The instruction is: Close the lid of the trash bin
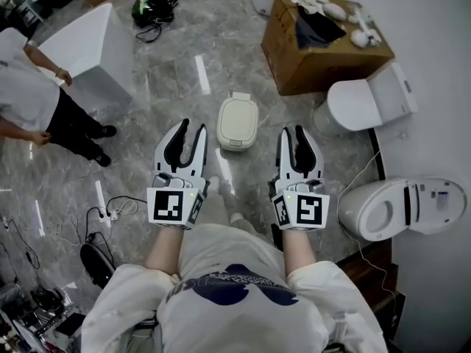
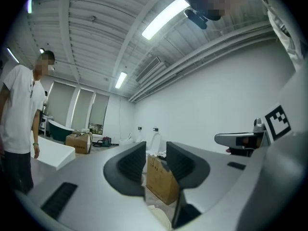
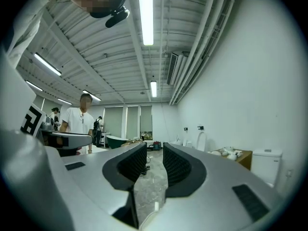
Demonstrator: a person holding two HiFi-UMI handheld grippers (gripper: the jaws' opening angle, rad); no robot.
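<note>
- I'm holding my left gripper (image 1: pixel 191 128) and right gripper (image 1: pixel 292 132) level, jaws slightly apart, gripping nothing.
- The trash bin (image 1: pixel 238 122) is sitting on the floor just ahead, between them.
- Its lid's looking flat already, so I'm guessing that's why I'm hanging clear.

trash bin (image 1: pixel 237 122): smooth cream plastic; floor (image 1: pixel 169 72): glossy grey marble; box (image 1: pixel 316 68): matt brown cardboard; toilet (image 1: pixel 360 105): glossy white ceramic

Cardboard box (image 1: pixel 313 61) beside white toilet (image 1: pixel 362 105)
</note>
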